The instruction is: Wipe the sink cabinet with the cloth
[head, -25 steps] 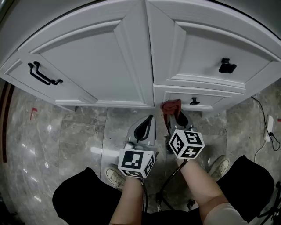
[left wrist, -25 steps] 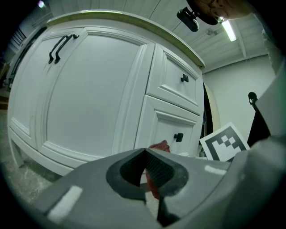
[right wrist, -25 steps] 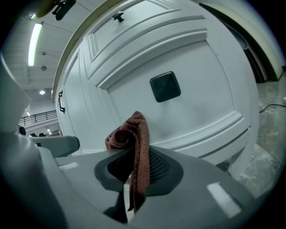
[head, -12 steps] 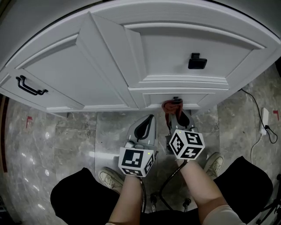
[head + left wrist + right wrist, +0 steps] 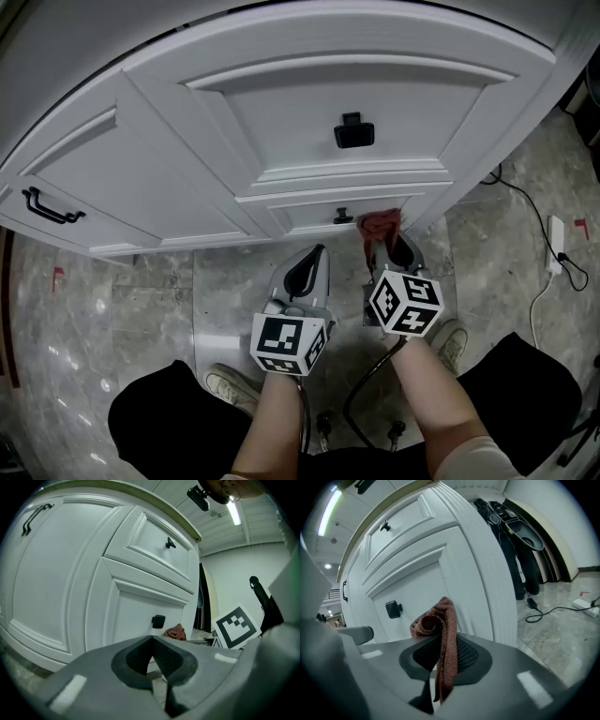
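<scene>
The white sink cabinet (image 5: 281,122) fills the top of the head view, with a large black knob (image 5: 353,131) on its upper drawer and a small knob (image 5: 343,217) on the lower one. My right gripper (image 5: 383,240) is shut on the reddish-brown cloth (image 5: 379,223), which is bunched against the right end of the lower drawer front. In the right gripper view the cloth (image 5: 439,620) hangs pinched between the jaws of the gripper (image 5: 440,649), close to the cabinet's corner. My left gripper (image 5: 310,265) hangs shut and empty, short of the cabinet, its jaws (image 5: 157,665) pressed together.
A black bar handle (image 5: 47,205) sits on the left door. A cable and a white plug block (image 5: 553,246) lie on the marble floor at the right. The person's shoes (image 5: 228,377) stand below the grippers. Dark gear (image 5: 520,541) leans on the wall past the corner.
The right gripper has carried the cloth rightward along the lower drawer front, past the small knob toward the cabinet's right corner. The whole view has shifted right too. The left gripper stayed shut.
</scene>
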